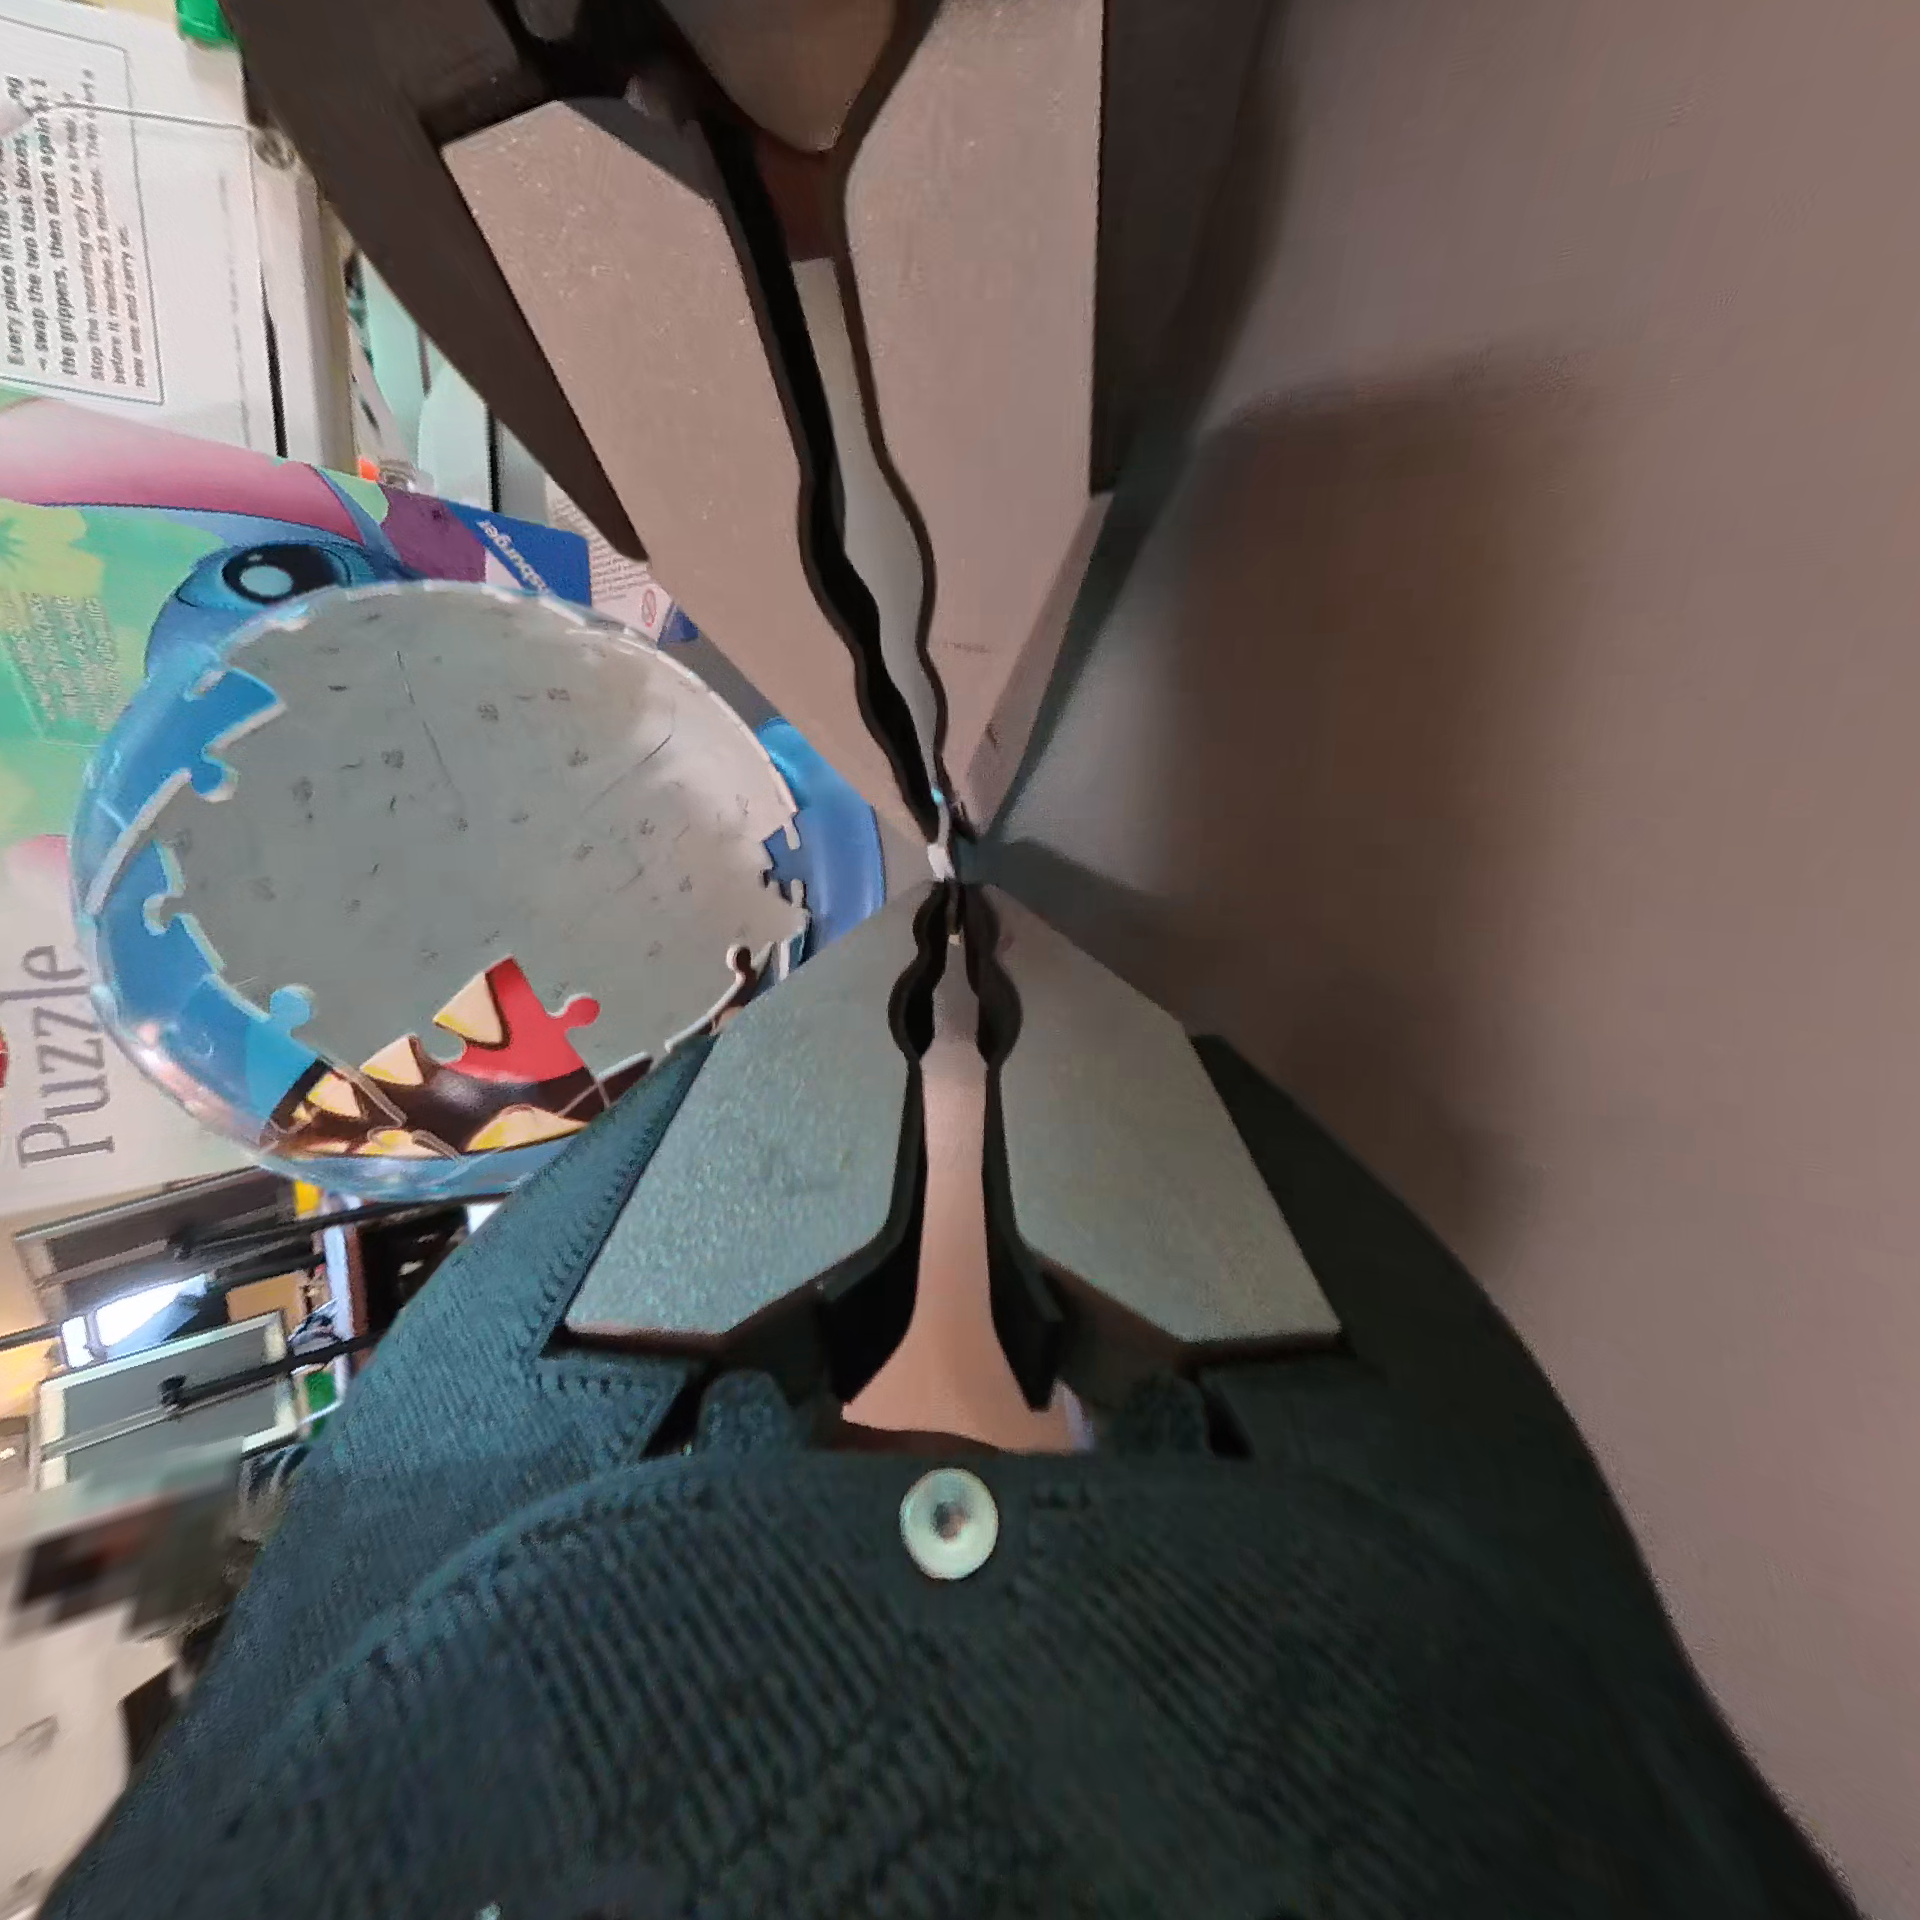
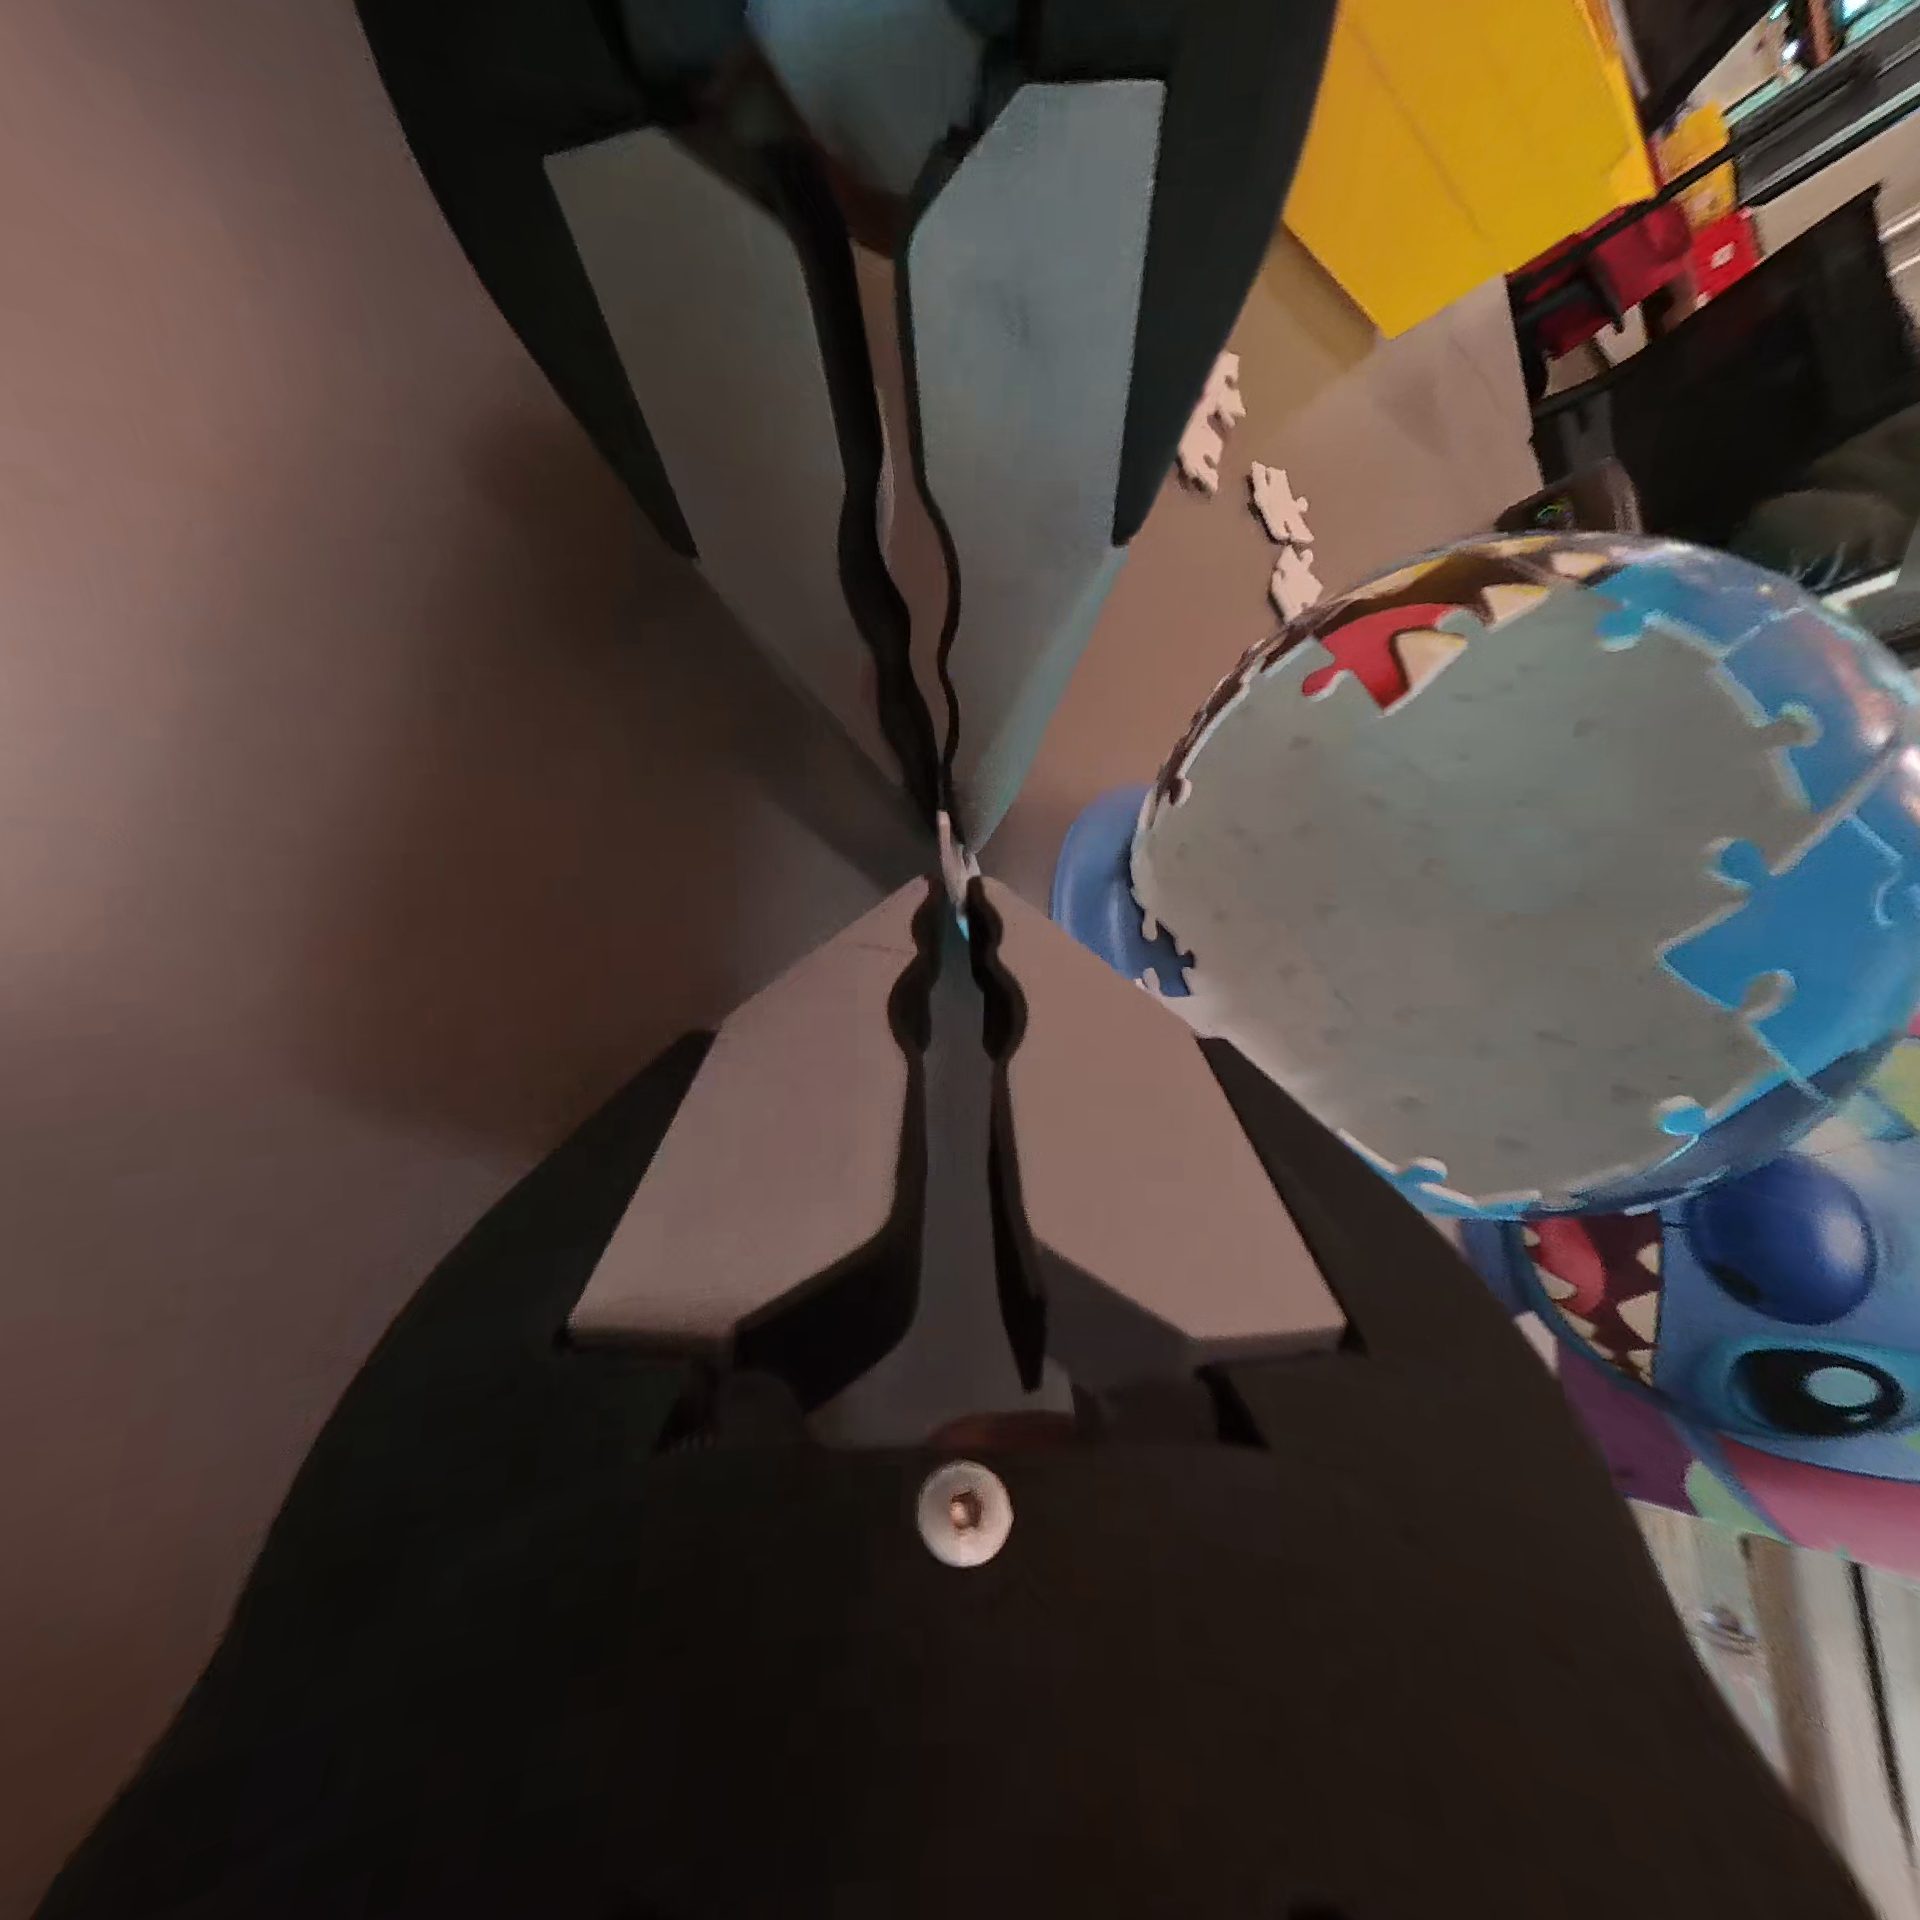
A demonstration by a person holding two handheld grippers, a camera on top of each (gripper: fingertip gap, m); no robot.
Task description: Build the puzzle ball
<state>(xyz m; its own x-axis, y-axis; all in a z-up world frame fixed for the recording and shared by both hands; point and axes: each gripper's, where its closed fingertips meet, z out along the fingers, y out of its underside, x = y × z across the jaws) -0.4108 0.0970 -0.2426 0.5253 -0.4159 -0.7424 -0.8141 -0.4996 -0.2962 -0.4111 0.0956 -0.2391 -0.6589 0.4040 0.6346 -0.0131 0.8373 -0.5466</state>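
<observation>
- Left hand-held gripper (image 1: 943,914) and right hand-held gripper (image 2: 961,904) meet tip to tip, both pinched closed on one small puzzle piece (image 1: 941,847) between them.
- The piece is mostly hidden; only a white and blue sliver shows.
- Puzzle ball (image 2: 1538,883), part built, stands just beside the tips on a blue stand (image 2: 1096,883); its big gap shows the grey insides.
- Box (image 1: 125,727) sits right behind the ball.
- Loose pieces (image 2: 1283,504) lie on the desk (image 2: 260,623) farther off.
- Yellow bin (image 2: 1455,156) beyond them.

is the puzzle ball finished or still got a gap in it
Unfinished. The puzzle ball shows a large bare grey patch ringed by jagged piece edges, and loose pieces lie on the table.
</observation>
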